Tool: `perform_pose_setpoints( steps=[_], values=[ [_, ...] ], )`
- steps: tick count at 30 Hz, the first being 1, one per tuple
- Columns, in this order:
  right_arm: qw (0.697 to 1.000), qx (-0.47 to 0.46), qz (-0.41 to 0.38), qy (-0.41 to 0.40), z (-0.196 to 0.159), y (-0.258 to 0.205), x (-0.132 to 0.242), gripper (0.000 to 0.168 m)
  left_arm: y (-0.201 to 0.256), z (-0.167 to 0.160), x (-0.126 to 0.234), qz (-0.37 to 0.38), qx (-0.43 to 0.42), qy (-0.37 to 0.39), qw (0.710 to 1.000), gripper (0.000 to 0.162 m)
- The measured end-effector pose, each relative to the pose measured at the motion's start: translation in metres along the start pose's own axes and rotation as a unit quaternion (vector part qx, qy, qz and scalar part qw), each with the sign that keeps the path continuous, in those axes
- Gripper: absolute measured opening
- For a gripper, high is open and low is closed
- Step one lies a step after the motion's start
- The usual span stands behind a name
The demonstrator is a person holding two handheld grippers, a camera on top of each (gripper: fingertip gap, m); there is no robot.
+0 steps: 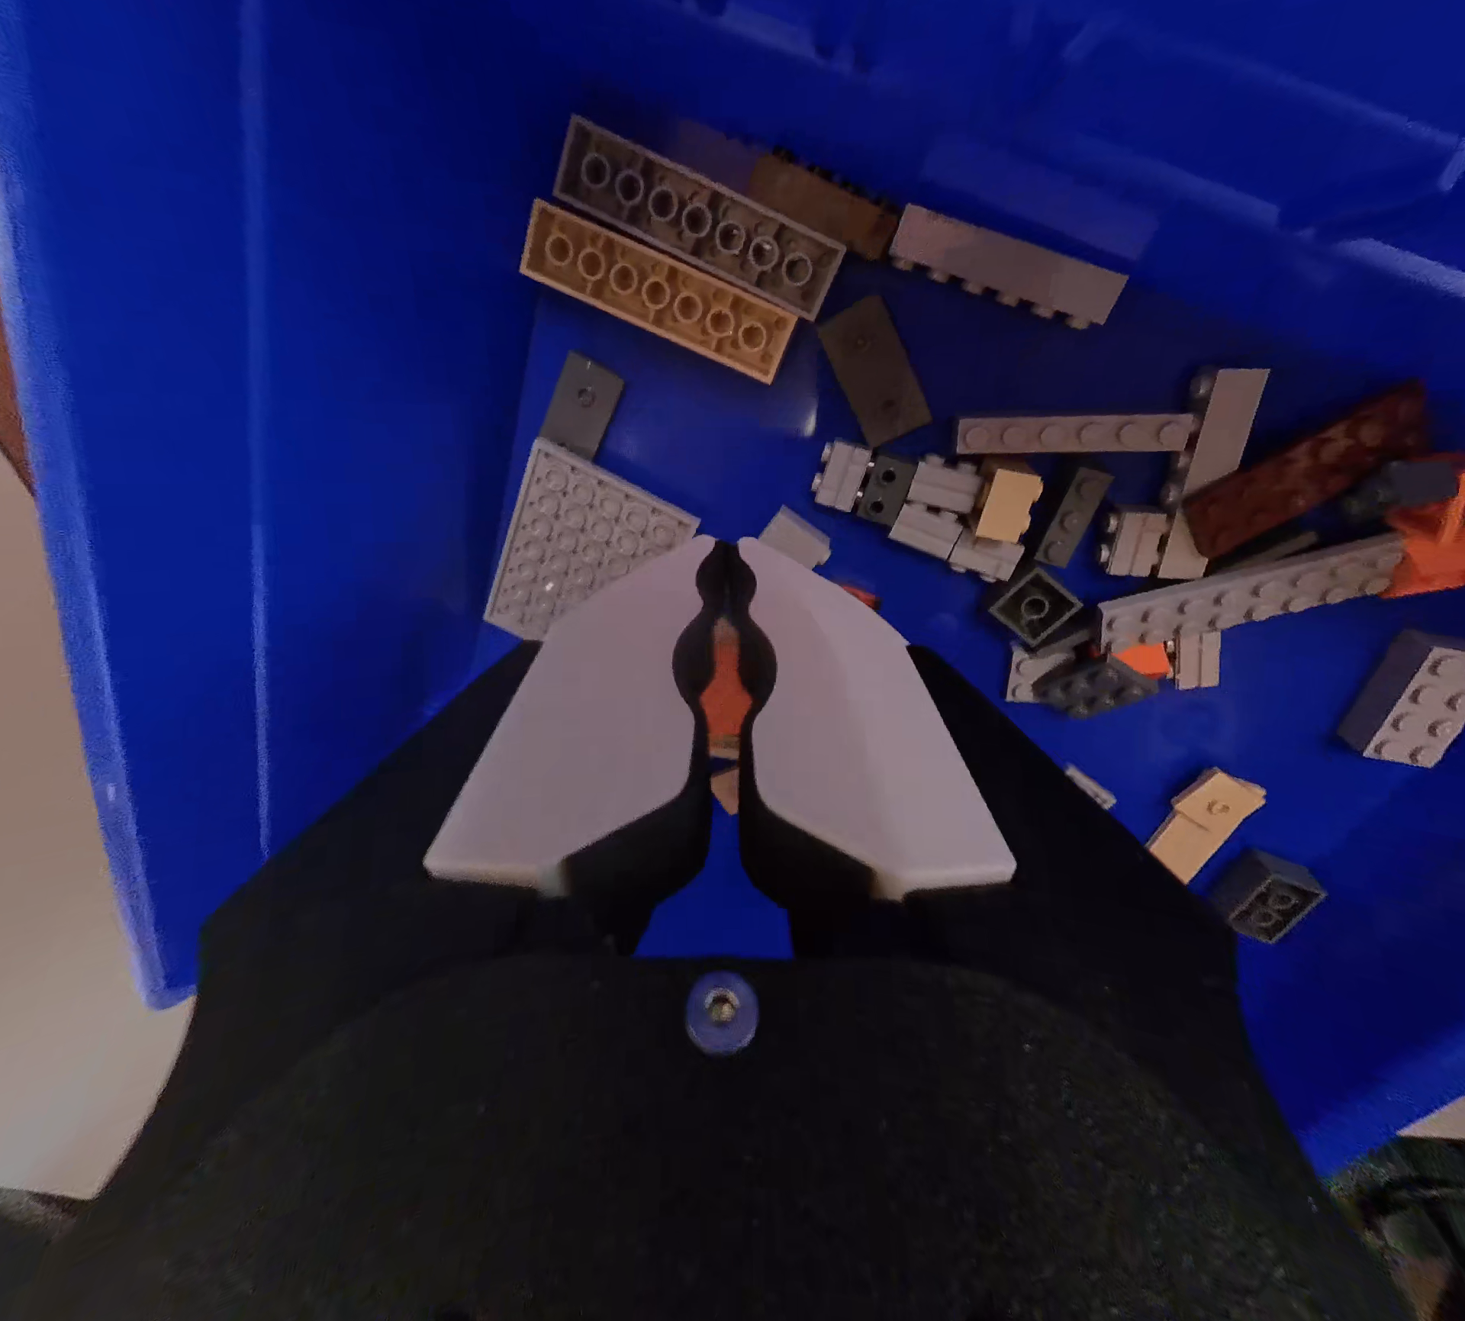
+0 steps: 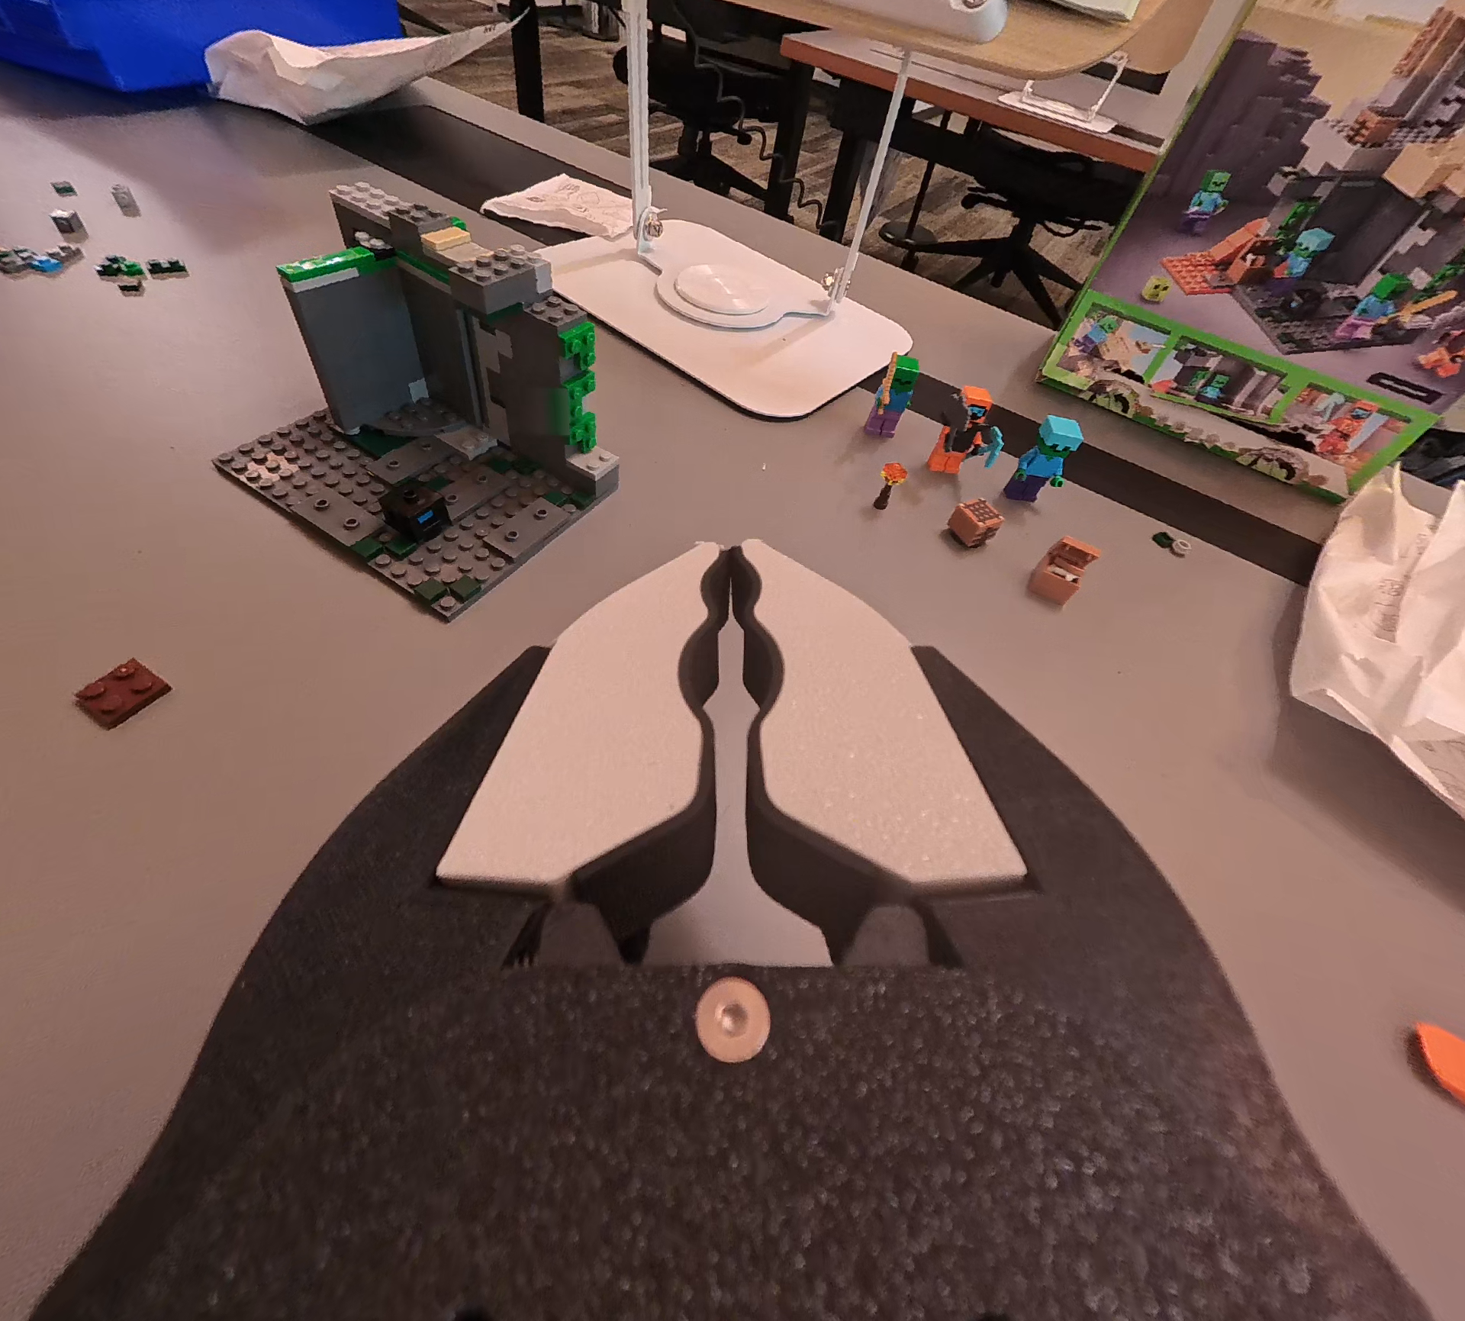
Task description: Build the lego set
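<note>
My left gripper is down inside a blue bin of loose bricks, with its fingertips shut together. An orange piece shows through the hollow between the fingers; I cannot tell whether they touch it. A grey square studded plate lies just left of the tips, and a small light grey brick just right. My right gripper is shut with nothing between its fingers. It hovers over the grey table in front of the part-built grey and green model.
Long tan and grey plates lie at the bin's far side, with several mixed bricks to the right. On the table are three minifigures, a small chest, a dark red plate, the set box, a booklet stand and a paper bag. My right fingertips sit around 70 cm from my left ones. About 5 cm separates my left fingertips from the grey square studded plate.
</note>
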State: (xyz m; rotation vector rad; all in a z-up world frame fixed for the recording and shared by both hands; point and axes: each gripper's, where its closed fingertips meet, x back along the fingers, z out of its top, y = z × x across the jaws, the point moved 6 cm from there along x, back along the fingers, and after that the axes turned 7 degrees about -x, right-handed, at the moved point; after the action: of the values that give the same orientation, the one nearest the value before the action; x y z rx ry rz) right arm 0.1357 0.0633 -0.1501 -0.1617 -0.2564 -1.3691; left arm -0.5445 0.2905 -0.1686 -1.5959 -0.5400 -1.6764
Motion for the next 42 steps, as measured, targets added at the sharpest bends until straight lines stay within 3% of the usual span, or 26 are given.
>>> perform_pose_setpoints(
  steps=[3,5,9,20,30,42],
  values=[
    [1.000,0.001,0.001,-0.001,0.000,-0.001,0.000,0.000,-0.004,-0.005,-0.001,0.009,-0.009,-0.018,1.000,0.000],
    [1.000,0.002,0.002,-0.003,-0.001,-0.001,-0.001,0.000,-0.002,-0.009,-0.006,-0.014,-0.015,-0.041,0.999,0.016],
    [1.000,0.003,0.001,-0.006,-0.002,-0.001,-0.001,0.000,-0.001,-0.019,-0.014,-0.051,-0.034,-0.093,0.994,0.017],
    [1.000,-0.001,0.003,-0.013,-0.005,0.000,-0.003,0.000,-0.016,-0.021,-0.023,-0.087,0.098,-0.072,0.989,0.020],
    [1.000,-0.002,0.006,-0.010,-0.004,0.000,-0.002,0.000,-0.011,-0.017,-0.025,-0.098,0.098,-0.070,0.988,0.026],
    [1.000,-0.002,0.006,-0.010,-0.003,-0.001,-0.002,0.000,-0.012,-0.015,-0.022,-0.084,0.079,-0.060,0.992,0.016]
  ],
)
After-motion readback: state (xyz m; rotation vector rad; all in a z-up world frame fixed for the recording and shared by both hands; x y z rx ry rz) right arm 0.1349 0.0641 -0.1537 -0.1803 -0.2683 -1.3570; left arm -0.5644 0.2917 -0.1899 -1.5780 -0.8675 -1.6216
